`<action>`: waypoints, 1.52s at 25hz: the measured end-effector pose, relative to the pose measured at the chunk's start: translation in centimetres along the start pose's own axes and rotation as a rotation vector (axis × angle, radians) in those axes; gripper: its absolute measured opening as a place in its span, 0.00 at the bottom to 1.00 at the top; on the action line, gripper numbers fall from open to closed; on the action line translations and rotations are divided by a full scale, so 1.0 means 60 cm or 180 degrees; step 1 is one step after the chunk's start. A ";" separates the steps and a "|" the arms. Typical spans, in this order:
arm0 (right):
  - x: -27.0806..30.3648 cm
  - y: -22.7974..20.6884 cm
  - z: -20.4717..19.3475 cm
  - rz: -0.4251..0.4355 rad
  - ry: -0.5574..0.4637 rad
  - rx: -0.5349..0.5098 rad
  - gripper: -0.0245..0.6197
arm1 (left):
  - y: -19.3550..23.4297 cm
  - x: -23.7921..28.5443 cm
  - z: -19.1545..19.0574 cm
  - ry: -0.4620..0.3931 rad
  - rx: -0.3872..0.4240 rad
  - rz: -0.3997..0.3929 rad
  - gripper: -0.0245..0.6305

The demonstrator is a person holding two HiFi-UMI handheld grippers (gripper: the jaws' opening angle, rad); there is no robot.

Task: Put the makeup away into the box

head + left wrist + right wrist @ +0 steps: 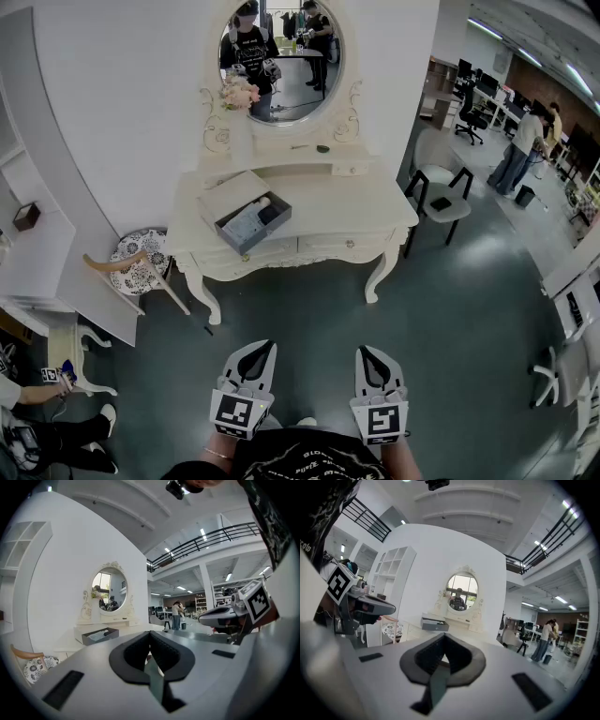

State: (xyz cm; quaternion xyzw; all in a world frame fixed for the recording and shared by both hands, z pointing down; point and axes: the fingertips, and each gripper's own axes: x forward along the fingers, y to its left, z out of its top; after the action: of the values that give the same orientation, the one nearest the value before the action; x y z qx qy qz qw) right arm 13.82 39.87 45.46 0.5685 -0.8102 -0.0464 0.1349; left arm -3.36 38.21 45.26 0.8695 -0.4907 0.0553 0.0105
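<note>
- Both tools sit low, close to the person's body and well apart from the bench (347, 211). The step in hand looks like the approach.
- The left tool (262, 349) has its jaws together with nothing between them. The left gripper view shows the dark ribbed pads meeting at the tip.
- The right tool (367, 350) is the same – jaws pressed together, empty, and pointing nearly level toward the bench.
- The box (258, 242) lies open on the left half of the bench top, turned at an angle. It is grey, shallow and rectangular, with thin stiff walls that look like card.
- Its pale lid (230, 194) lies flat, just beside the box.
- A few pieces of makeup already lie inside the box, a pale flat one and a darker one. They are too small to name.
- A small dark thing (323, 148) rests on the ledge under the oval mirror (281, 56). It may be makeup left out, though I cannot tell.
- To do this well, walk in square to the bench and open the jaws before reaching.
- Small glossy cases will likely slip, so grip them across the flat sides.
- The bench is cream and smooth, with curved legs and carved scrolls beside the mirror.
</note>
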 end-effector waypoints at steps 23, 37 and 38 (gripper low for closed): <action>0.016 0.003 -0.012 0.0088 -0.0005 -0.0011 0.05 | -0.002 0.023 -0.014 0.0075 0.0018 -0.0057 0.06; 0.086 -0.032 -0.019 -0.0047 0.0135 -0.0042 0.05 | 0.037 0.102 -0.026 0.0162 0.0002 -0.0263 0.06; 0.094 -0.035 -0.018 -0.0059 0.0147 -0.0060 0.05 | 0.044 0.109 -0.025 0.0162 0.0001 -0.0267 0.06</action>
State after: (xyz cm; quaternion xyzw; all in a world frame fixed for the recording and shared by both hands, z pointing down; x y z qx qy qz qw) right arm 14.25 33.95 46.95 0.5756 -0.8011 -0.0421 0.1585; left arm -2.38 31.38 47.37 0.8877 -0.4534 0.0769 0.0250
